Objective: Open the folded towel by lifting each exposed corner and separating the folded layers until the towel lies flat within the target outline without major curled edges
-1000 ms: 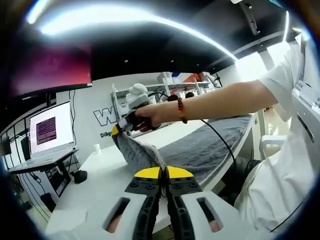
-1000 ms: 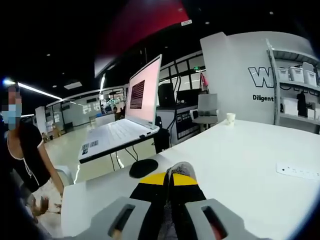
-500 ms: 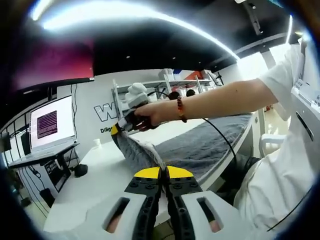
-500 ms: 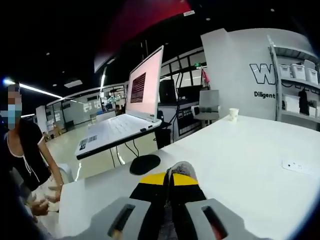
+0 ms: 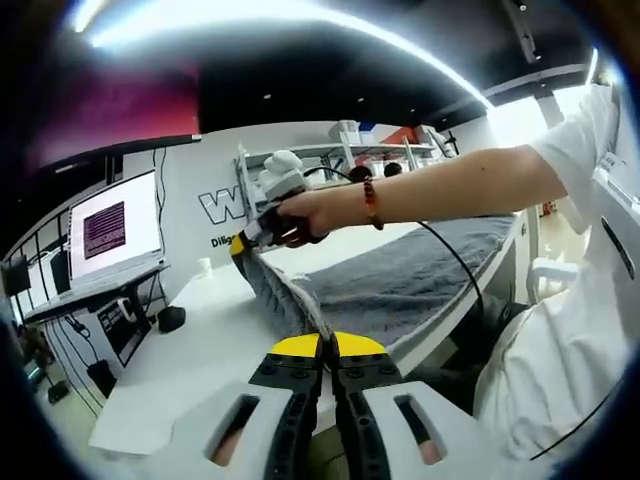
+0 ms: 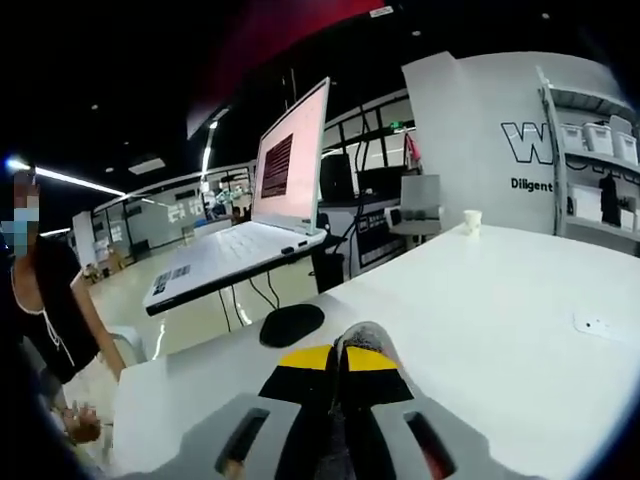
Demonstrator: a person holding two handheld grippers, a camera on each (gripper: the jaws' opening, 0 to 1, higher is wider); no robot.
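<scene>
A grey towel (image 5: 400, 280) lies spread over the white table (image 5: 200, 340), its near end lifted between the two grippers. My left gripper (image 5: 326, 345) is shut on one towel corner at the bottom of the left gripper view. The right gripper (image 5: 245, 243), held by a person's hand, holds another corner raised above the table further off. In the right gripper view, my right gripper (image 6: 336, 352) is shut with a bit of the grey towel (image 6: 362, 335) showing between its yellow tips.
An open laptop (image 6: 265, 215) sits on a side desk, a black mouse (image 6: 291, 324) next to it. A small white cup (image 6: 471, 221) stands far back on the white table (image 6: 500, 310). A person (image 6: 40, 320) stands at the left. Shelves (image 5: 330, 165) line the back wall.
Both views have shifted slightly with the hands. The right gripper with its towel corner sits a little higher and further right in the left gripper view. Both grips are unchanged.
</scene>
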